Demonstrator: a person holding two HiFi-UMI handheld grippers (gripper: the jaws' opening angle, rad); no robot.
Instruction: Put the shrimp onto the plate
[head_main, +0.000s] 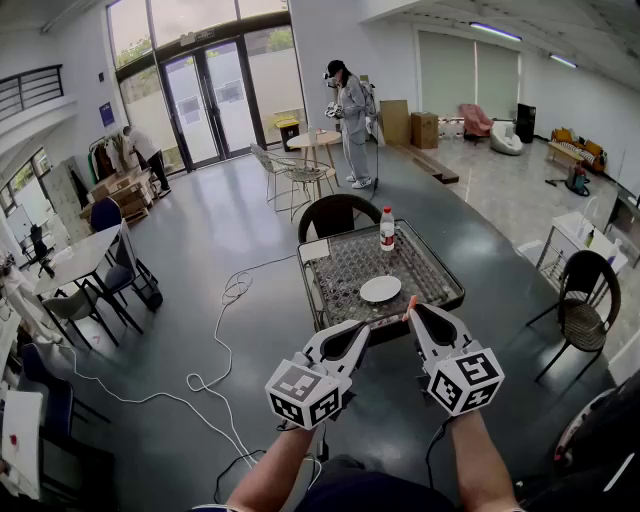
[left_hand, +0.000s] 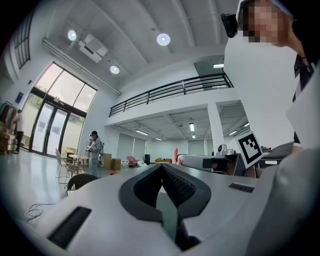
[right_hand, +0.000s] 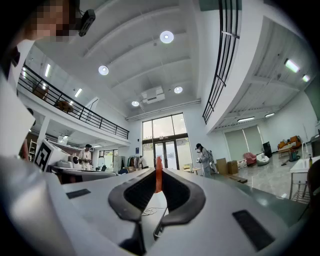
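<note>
The shrimp (right_hand: 158, 176) is pinched upright at the very tips of the right gripper (head_main: 412, 308), whose jaws are clamped on it with only a thin part of it caught. It is judged that such a small hold could be lost: a jolt or a slight slackening would let the shrimp slide out. From the head view it is held near the near edge of the table (head_main: 440, 275), short of the plate (head_main: 380, 289), which lies at 11 o'clock from the tips. If it were let go here, it would be dropped on the mesh top or over the edge onto the floor. The plate is small and shallow, so it could be pushed aside if it were touched low by the jaws, and a shrimp dropped from height might bounce off it. How high the shrimp is held cannot be told.

The left gripper (left_hand: 161, 169) is closed with nothing between its jaws and is held at 8 o'clock from the right one, clear of the path. 1 bottle (head_main: 387, 229) stands at 12 o'clock from the plate and could be knocked by an overshoot. A chair (head_main: 335, 212) is placed behind the table, and a cable (head_main: 232, 290) lies on the floor at 9 o'clock. Nothing is seen between the shrimp and the plate.
</note>
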